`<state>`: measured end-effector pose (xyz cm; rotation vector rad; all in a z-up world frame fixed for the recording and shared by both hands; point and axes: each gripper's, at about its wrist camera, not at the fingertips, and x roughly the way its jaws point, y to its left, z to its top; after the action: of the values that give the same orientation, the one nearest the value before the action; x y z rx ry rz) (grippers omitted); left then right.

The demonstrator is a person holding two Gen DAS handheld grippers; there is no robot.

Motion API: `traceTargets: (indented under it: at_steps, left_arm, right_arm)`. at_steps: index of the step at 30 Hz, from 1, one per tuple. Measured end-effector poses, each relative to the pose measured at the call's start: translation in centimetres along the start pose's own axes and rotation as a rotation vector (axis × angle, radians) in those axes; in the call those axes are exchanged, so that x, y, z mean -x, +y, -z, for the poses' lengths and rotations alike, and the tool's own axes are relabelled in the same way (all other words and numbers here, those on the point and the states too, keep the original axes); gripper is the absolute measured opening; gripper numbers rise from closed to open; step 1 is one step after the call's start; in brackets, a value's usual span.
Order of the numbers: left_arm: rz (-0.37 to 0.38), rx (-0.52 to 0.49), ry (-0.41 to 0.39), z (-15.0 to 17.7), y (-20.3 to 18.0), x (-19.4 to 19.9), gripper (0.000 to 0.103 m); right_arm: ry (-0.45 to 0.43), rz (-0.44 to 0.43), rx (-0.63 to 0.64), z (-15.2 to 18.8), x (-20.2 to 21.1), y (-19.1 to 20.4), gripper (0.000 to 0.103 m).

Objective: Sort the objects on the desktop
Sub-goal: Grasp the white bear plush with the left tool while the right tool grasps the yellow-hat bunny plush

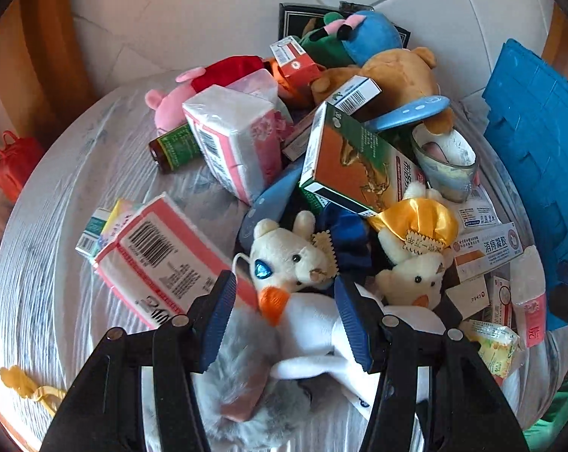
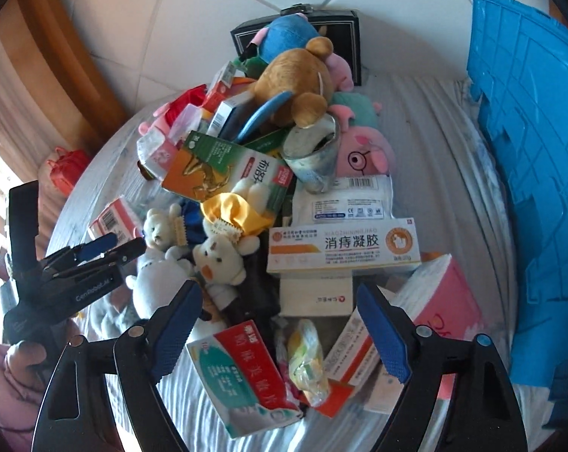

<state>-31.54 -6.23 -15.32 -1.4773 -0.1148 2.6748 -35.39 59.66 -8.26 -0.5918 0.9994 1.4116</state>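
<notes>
Left gripper (image 1: 282, 318): jaws wide open, straddling a white goose plush (image 1: 314, 324) w/ orange beak, pads not clearly touching it. Right gripper (image 2: 280, 329): jaws wide open, empty, above a red-green medicine box (image 2: 242, 373) & candy packet (image 2: 306, 361). Beyond: white box (image 2: 344, 245) reading "消痔凝胶", amid the pile on the counter (image 2: 434, 143).

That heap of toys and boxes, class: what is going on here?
A person with a gripper in each hand is sorting a mixed pile on a cloth-covered table. The left gripper, open, straddles a white plush duck. The right gripper, also open, hovers over medicine boxes and a snack packet. Nothing is gripped yet. A blue crate stands at the right.
</notes>
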Motion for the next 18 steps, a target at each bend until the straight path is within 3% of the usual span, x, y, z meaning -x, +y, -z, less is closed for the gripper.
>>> traceTargets:
  at_steps: [4,10,18]
  left_arm:
    - [0.027,-0.025,0.075,-0.7,-0.8,-3.1,0.054]
    - [0.040,0.005,0.115,-1.0,0.6,-5.7,0.054]
    - [0.097,-0.071,0.072,-1.0,0.5,-5.7,0.054]
  right_arm:
    - [0.029,0.002,-0.028,-0.7,-1.5,0.0,0.086]
    - [0.112,-0.030,-0.026,-1.9,-5.2,1.4,0.086]
    - [0.212,-0.077,-0.010,-3.4,-10.6,3.6,0.086]
